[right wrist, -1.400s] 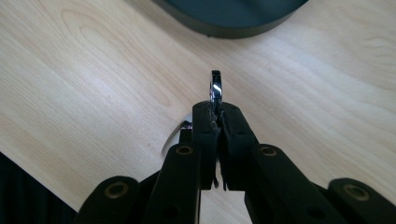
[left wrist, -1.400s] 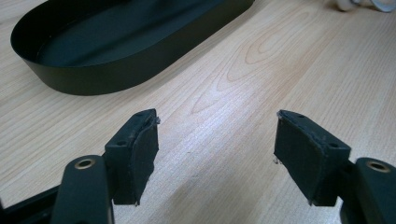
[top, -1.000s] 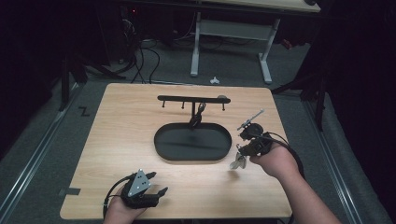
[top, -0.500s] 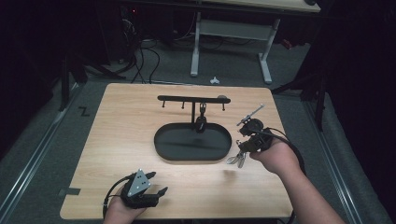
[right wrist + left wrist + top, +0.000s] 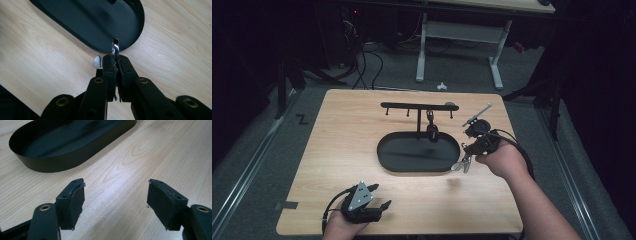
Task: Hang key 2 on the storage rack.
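Note:
My right gripper (image 5: 469, 152) hovers by the right end of the black oval tray (image 5: 407, 150), shut on a silver key ring (image 5: 115, 46). A small bunch of keys (image 5: 463, 163) hangs below it over the tray's rim. In the right gripper view the ring sticks up between the closed pads, a silver key head (image 5: 98, 62) shows to their left, and the tray (image 5: 100, 20) lies just beyond. A black rack (image 5: 419, 106) with hooks rises from the tray; one dark item (image 5: 431, 131) hangs on it. My left gripper (image 5: 381, 205) rests open at the table's front left, with its pads (image 5: 75, 202) wide apart over bare wood.
The wooden table (image 5: 342, 145) has bare room left and front of the tray. The tray's wall (image 5: 75, 157) lies ahead of the left gripper. A cable trails from the right gripper along the table's right side. Desk legs and cables stand on the floor beyond.
My right hand has shifted slightly up and toward the tray's right end, carrying the keys along. The left gripper has stayed in place.

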A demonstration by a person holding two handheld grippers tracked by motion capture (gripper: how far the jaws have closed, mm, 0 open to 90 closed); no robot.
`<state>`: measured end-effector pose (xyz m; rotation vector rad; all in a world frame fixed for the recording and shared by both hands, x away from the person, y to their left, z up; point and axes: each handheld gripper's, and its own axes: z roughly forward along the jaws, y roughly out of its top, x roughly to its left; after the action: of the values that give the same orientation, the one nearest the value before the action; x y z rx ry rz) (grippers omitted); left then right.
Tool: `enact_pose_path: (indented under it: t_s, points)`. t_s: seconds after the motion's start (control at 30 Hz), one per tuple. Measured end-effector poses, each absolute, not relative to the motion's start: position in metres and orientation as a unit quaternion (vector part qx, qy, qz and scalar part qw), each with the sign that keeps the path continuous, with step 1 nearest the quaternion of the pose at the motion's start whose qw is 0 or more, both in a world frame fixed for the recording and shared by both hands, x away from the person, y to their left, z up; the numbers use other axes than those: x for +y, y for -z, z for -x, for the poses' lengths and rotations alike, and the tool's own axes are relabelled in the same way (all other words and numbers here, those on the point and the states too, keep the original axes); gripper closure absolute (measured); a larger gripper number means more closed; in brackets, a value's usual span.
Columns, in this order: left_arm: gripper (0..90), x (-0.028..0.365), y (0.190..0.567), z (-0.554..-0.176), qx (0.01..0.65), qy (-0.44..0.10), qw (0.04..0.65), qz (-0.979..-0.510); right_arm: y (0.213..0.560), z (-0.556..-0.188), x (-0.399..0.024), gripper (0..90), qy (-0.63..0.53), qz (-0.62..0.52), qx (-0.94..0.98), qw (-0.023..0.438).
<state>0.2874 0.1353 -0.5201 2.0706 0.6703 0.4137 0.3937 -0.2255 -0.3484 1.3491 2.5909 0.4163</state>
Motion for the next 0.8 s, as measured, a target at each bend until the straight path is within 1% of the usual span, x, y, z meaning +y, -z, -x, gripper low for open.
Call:
enact_pose_path:
  t_s: [0.2, 0.8]
  points:
    - [30.7, 0.137, 0.520, -0.288, 0.272, -0.165, 0.447, -0.836, 0.350, -0.408, -0.220, 86.3, -0.143, -0.456, 0.874, 0.093]
    - [30.7, 0.139, 0.519, -0.288, 0.274, -0.165, 0.448, -0.835, 0.333, -0.448, -0.201, 86.2, -0.158, -0.457, 0.869, 0.110]
